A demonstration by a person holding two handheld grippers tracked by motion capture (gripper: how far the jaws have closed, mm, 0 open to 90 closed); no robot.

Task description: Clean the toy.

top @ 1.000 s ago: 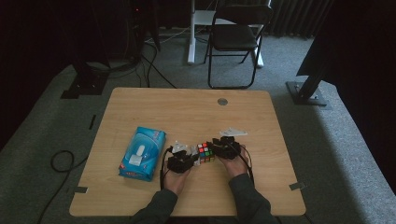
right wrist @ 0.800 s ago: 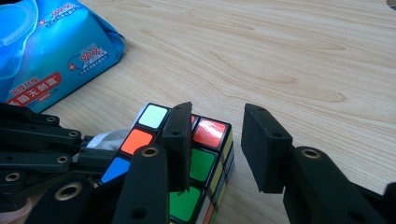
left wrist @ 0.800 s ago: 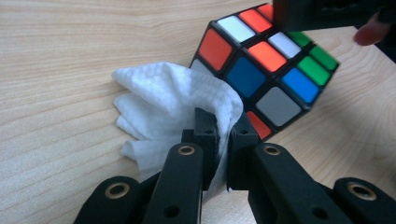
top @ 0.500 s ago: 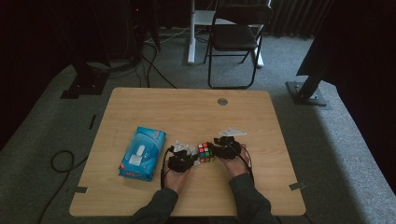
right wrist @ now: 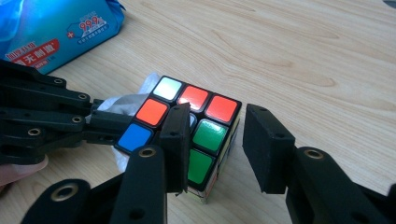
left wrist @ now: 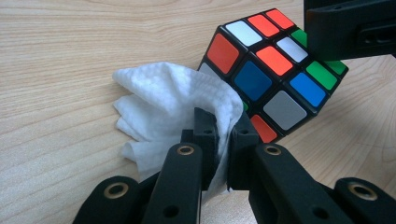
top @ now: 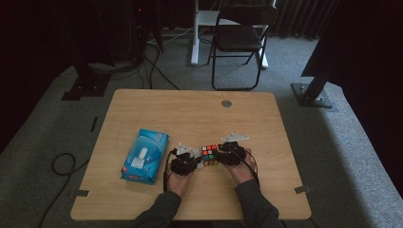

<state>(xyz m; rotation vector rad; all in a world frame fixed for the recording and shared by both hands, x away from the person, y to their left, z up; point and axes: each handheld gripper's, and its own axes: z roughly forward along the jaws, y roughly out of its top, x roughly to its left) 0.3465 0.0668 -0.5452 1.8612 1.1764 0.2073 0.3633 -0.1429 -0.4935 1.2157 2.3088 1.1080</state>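
right jaws straddle cube (right wrist: 194, 135); left jaws pinch wipe (left wrist: 173, 105).

cube (left wrist: 275, 70): multicoloured squares, black grid | wipe (left wrist: 163, 102): white | packet (top: 145, 156): blue, perhaps

Lab or studio: black curtains (top: 43, 38), grey carpet (top: 332, 156), stand bases (top: 313, 95), floor cables (top: 157, 71), folding chair (top: 240, 38).

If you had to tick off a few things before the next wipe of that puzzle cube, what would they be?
1. Left gripper pinching the white wipe: ok.
2. Wipe against the cube: ok.
3. Right gripper holding the cube steady: cannot tell; its jaws have just been closing, one pad in front of a face, the other apart.
4. Cube tilted on the table: ok.
5. Wipes pack apart from the work: ok.
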